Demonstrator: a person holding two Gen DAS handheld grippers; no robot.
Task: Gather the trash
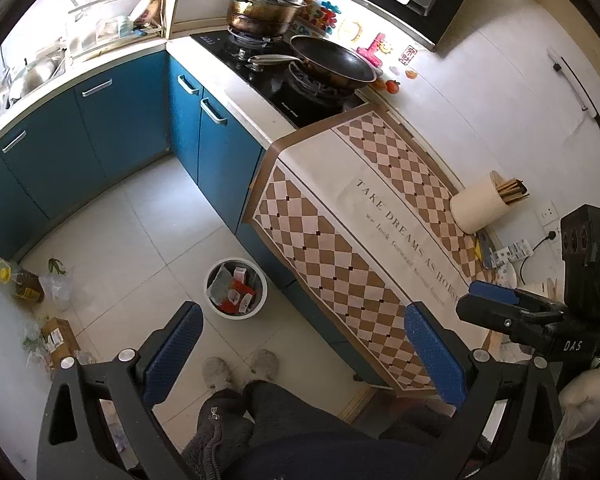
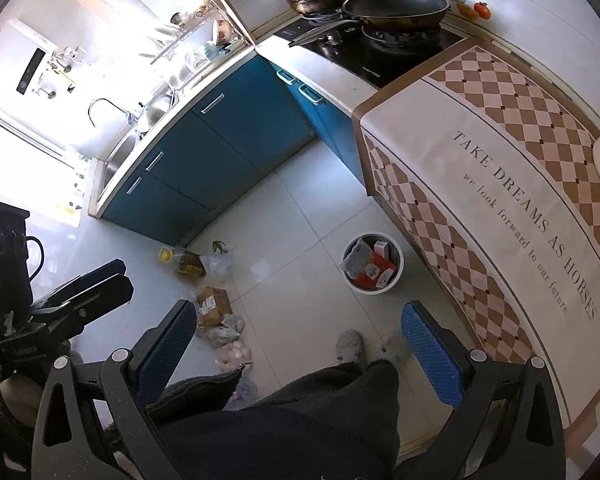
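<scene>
**Both claws empty above a bin that already holds rubbish**

While you stand with your slippers (image 1: pixel 240 368) on the tiled floor (image 1: pixel 140 216), both tools hang high and look down, which suits a survey before any reach. Your left claw (image 1: pixel 300 356) is spread wide with nothing between its blue pads, and your right claw (image 2: pixel 296 354) is likewise wide apart and bare.

Just ahead of your feet sits the white bin (image 1: pixel 236 286), tucked against the foot of the blue cupboards (image 1: pixel 120 136) so it stays out of the walkway; red and white packets already lie in it. To your left, along the wall, the loose things are gathered: a cardboard box (image 2: pixel 214 306), crumpled plastic bags (image 2: pixel 228 336) and an oil bottle (image 2: pixel 184 262). These look like the likeliest trash, though the bottle may be kept.

Further off, the patterned cloth (image 1: pixel 360 220) covers the worktop (image 1: pixel 228 76), probably against splashes, and beyond it a pan (image 1: pixel 332 64) rests on the stove.
</scene>
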